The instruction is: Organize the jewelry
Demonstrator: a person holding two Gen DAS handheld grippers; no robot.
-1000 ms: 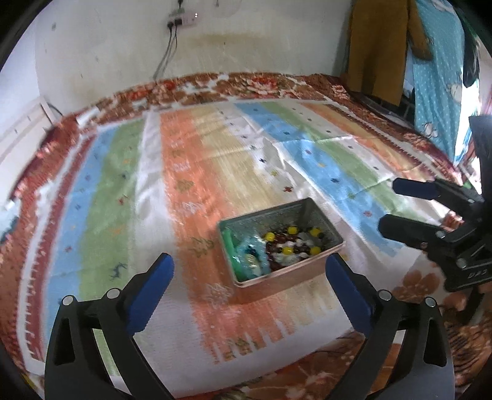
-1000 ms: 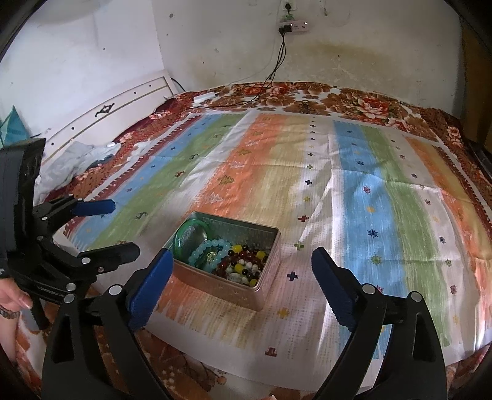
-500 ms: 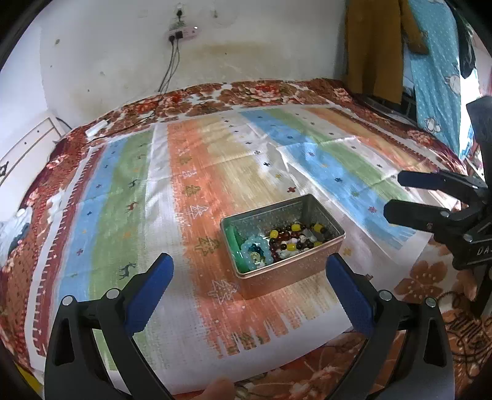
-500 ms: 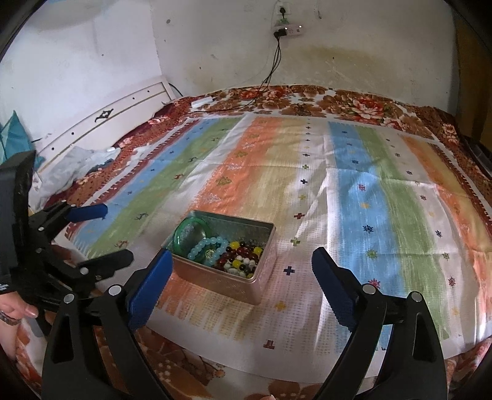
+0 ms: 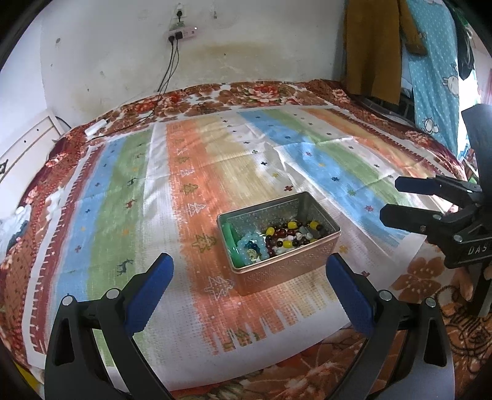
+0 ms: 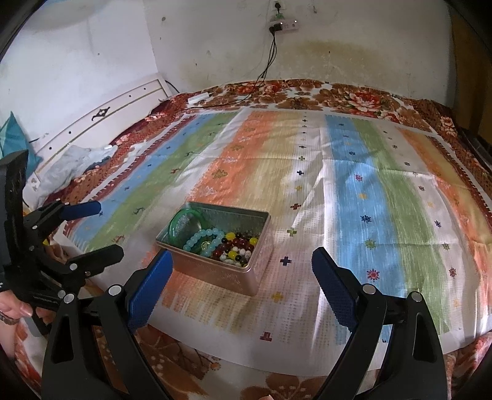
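Note:
An open metal tin (image 5: 286,270) (image 6: 215,270) sits on a striped mat near the bed's front edge. It holds a green bangle (image 6: 181,220), a pale blue bead bracelet (image 6: 201,238) (image 5: 250,246) and a pile of red, yellow, black and white beads (image 6: 236,247) (image 5: 289,237). My left gripper (image 5: 249,274) is open and empty, held just before the tin; it also shows in the right wrist view (image 6: 101,230). My right gripper (image 6: 241,270) is open and empty, close to the tin's near side; it shows in the left wrist view (image 5: 390,200) to the tin's right.
The striped mat (image 5: 215,172) covers a floral bedspread (image 5: 261,92). A white headboard (image 6: 101,120) and crumpled cloth (image 6: 73,160) lie at the left. A power strip with cables (image 6: 283,26) hangs on the back wall. Clothes (image 5: 375,46) hang at the right.
Both grippers have tilted and drawn back a little, so the tin sits lower and more of the back wall shows. Both stay open and empty; the tin has not moved.

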